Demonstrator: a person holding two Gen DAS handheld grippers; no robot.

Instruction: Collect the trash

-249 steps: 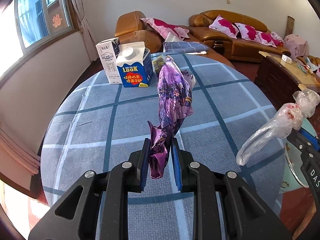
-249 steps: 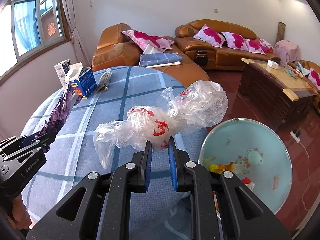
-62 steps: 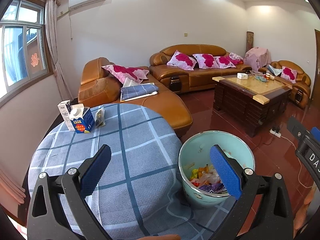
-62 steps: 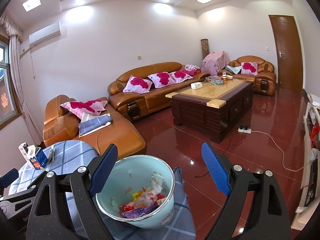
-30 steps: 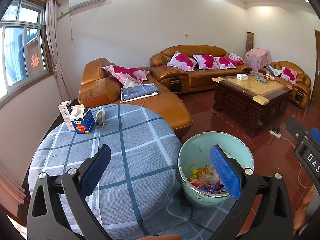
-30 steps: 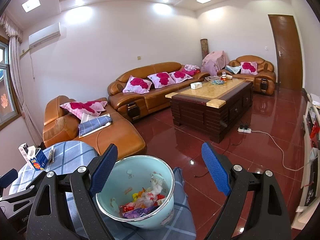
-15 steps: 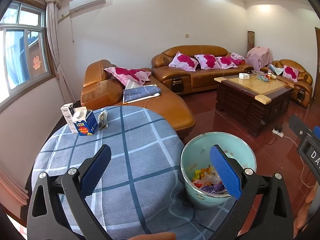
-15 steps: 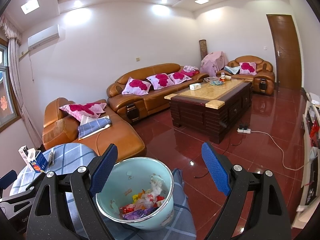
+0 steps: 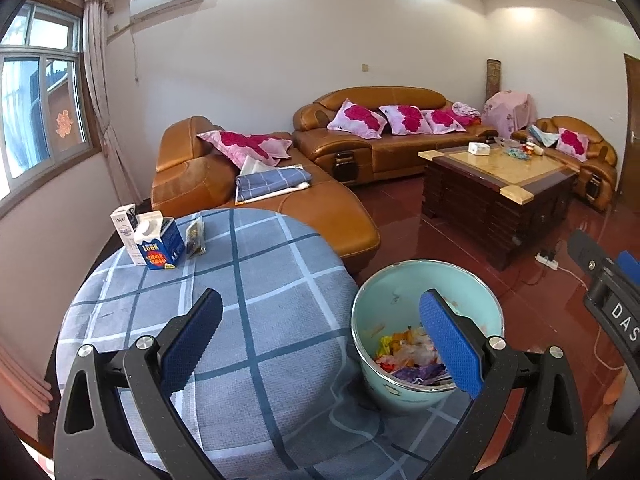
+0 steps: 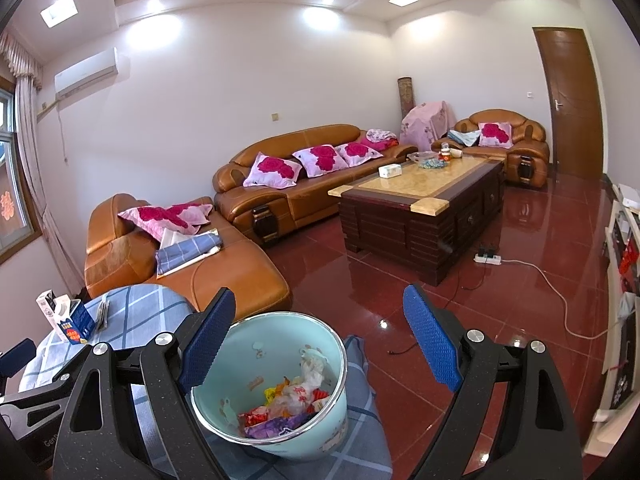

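Both grippers are held spread wide with nothing between the blue pads. Ahead of the left gripper (image 9: 320,336), slightly to its right, a pale green bin (image 9: 400,304) is seen beside the checked round table (image 9: 256,280); crumpled wrappers (image 9: 408,356) are piled inside. The same bin (image 10: 240,360) is framed below the right gripper (image 10: 316,336), toward its left finger. Two cartons (image 9: 154,242) are left at the table's far edge.
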